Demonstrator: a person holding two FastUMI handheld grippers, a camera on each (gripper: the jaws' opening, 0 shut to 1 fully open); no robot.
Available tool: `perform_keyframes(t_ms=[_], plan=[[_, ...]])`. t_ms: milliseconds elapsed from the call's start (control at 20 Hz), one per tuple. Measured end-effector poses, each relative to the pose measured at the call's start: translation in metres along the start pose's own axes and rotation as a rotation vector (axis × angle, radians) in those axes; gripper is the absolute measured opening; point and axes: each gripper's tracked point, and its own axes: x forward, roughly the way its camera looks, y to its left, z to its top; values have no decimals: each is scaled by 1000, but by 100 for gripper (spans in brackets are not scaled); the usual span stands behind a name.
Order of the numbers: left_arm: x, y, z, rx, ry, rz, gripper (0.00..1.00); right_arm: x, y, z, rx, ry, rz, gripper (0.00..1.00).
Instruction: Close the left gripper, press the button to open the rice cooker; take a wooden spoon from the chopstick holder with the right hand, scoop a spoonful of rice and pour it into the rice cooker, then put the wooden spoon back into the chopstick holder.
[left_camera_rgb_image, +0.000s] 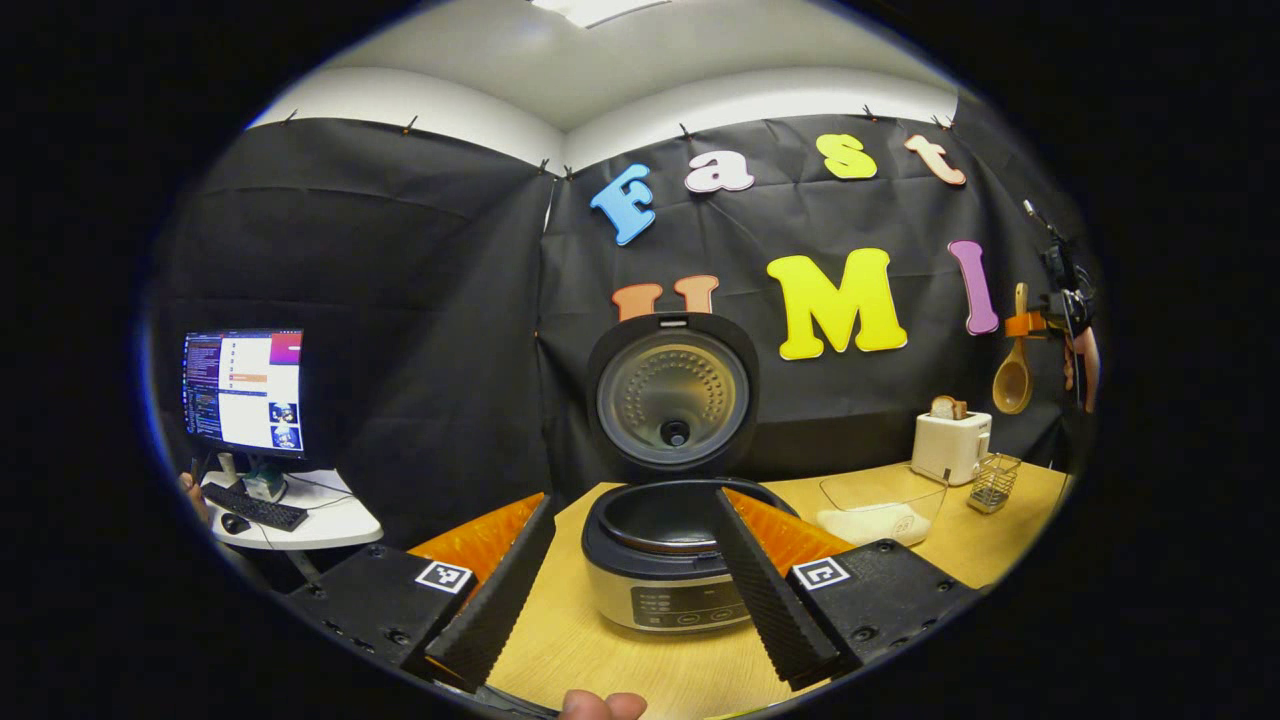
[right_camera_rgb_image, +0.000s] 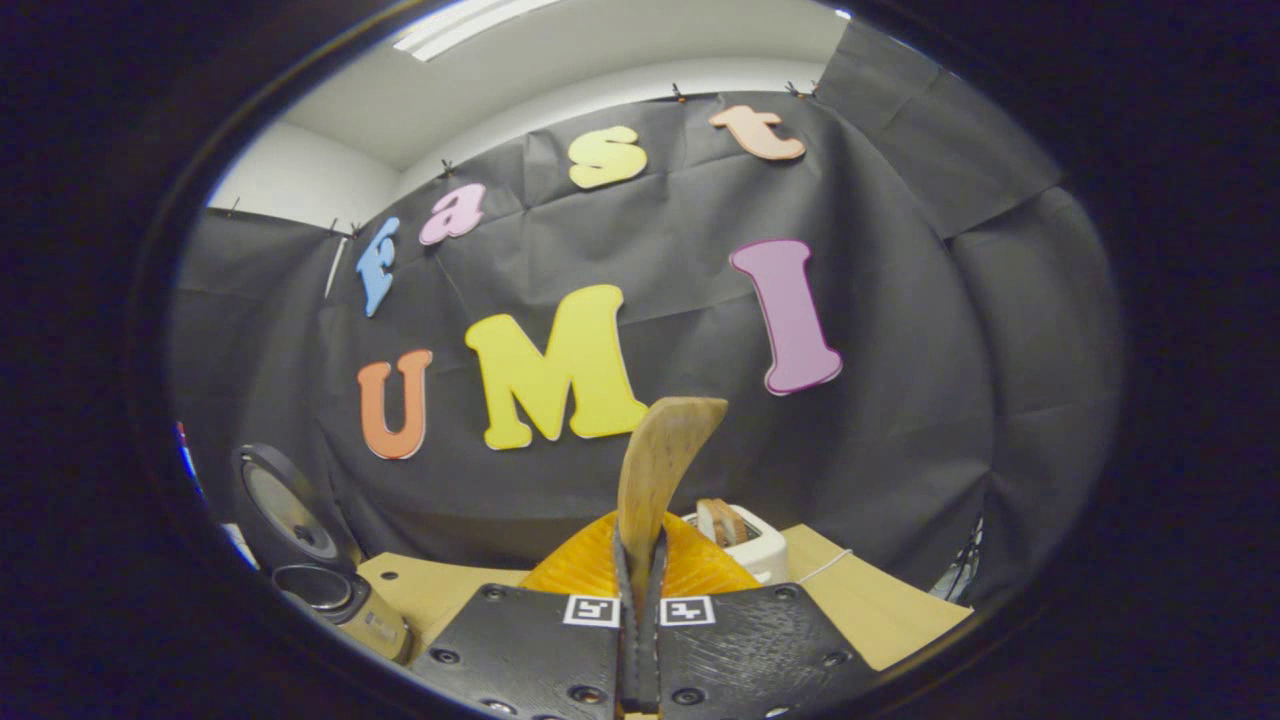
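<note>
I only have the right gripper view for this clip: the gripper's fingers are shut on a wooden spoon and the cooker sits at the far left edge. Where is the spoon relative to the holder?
Observer: The wooden spoon hangs high above the chopstick holder, bowl down.
Operator: Is the rice in sight?
Observer: Yes, a clear bowl of rice stands between the rice cooker and the toaster.
Operator: And the left gripper?
Observer: The left gripper is open, facing the open cooker.

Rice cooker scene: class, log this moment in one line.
rice cooker: lid open | left gripper: open, empty | right gripper: shut on wooden spoon, lifted | rice bowl: untouched
</note>
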Motion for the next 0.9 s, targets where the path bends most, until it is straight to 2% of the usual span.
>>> perform_keyframes(t_ms=[200, 350, 750, 900], plan=[[-3, -18, 5, 17, -18, -30, 100, 20, -46, -38, 2, 62, -70, 0], [-3, -15, 8, 33, -32, -2, 99, 37, -65, -59, 12, 85, -102, 0], [-7, -9, 18, -6, -39, 41, 98, 72, -80, -113, -55, 111, -117, 0], [-7, -14, 28, -39, -42, 37, 99, 79, -85, -126, -12, 121, -122, 0]])
